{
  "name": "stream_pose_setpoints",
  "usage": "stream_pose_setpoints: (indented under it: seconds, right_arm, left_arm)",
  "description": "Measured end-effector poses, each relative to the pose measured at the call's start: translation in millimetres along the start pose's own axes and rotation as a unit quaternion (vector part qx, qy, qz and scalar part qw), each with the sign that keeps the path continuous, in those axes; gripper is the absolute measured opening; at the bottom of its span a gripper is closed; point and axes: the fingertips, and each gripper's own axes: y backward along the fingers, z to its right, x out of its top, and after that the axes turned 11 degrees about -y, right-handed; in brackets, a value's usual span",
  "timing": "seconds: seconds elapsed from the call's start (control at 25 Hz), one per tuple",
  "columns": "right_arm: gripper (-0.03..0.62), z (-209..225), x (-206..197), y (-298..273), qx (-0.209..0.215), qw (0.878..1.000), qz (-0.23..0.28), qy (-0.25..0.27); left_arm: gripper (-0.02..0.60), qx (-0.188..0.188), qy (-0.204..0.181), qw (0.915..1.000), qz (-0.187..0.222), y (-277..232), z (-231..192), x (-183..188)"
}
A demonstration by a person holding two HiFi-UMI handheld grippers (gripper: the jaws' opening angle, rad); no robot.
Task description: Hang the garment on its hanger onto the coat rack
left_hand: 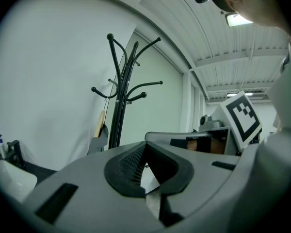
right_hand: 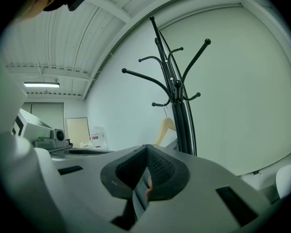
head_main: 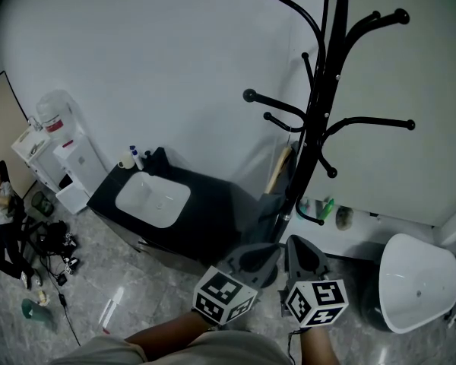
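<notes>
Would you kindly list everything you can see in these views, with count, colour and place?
coat rack: one, black, by the white wall.
hanger: one, wooden, on the rack.
garment: one, dark grey, on the hanger.
counter: one, black, left of the rack.
sink basin: one, white, in the counter.
water dispenser: one, white, far left.
tub: one, white, lower right.
left gripper: one, grey, bottom centre, jaws together.
right gripper: one, grey, bottom centre, jaws together.
</notes>
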Motion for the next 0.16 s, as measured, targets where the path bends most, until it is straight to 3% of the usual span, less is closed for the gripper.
stream_pose_setpoints:
  seconds: [0.16]
  right_arm:
    - [0.014, -1.5, 1.6, -0.9, 0.0, 1.0, 0.0, 0.003]
  left_arm:
    - [0.005, 0.0, 0.0, 1.0, 0.001, 0.8, -0.8, 1.3]
